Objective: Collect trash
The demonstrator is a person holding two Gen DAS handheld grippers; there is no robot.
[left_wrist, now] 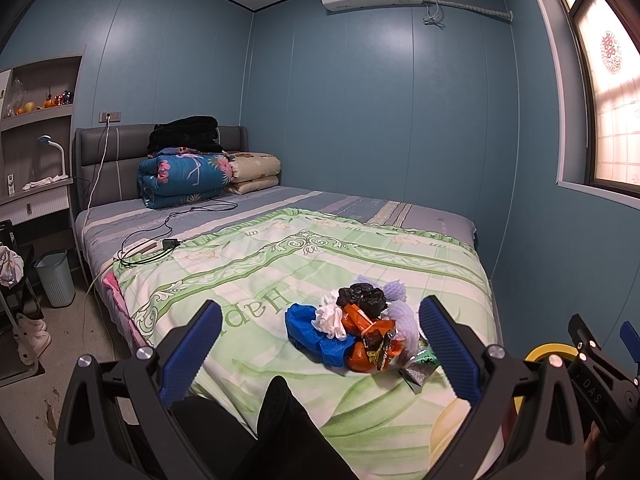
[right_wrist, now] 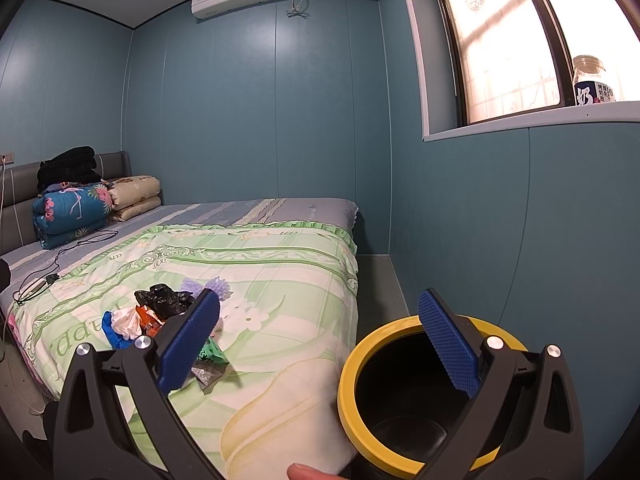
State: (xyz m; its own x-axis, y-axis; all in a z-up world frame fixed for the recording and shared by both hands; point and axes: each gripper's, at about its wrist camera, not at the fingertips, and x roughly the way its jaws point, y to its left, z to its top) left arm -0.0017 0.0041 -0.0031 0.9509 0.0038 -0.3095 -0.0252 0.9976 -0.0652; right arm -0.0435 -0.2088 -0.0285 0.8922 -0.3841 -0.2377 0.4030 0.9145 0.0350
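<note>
A pile of trash (left_wrist: 352, 328) lies on the green quilt (left_wrist: 280, 264) near the bed's foot: a blue bag, white tissue, orange wrappers, a black bag, purple foam nets and a green-silver wrapper. It also shows in the right wrist view (right_wrist: 160, 312). My left gripper (left_wrist: 320, 348) is open, just short of the pile, jaws wide either side of it. My right gripper (right_wrist: 320, 344) is open and empty, above the bed's corner. A black bin with a yellow rim (right_wrist: 352, 380) stands beside the bed under its right finger; its rim also shows in the left wrist view (left_wrist: 548, 350).
Folded quilts (left_wrist: 188, 178) and a black blanket are stacked at the headboard. A charger and black cables (left_wrist: 160, 244) lie on the bed's left side. A pale blue bin (left_wrist: 56, 276) stands on the floor at left by a desk. A jar (right_wrist: 592, 80) sits on the windowsill.
</note>
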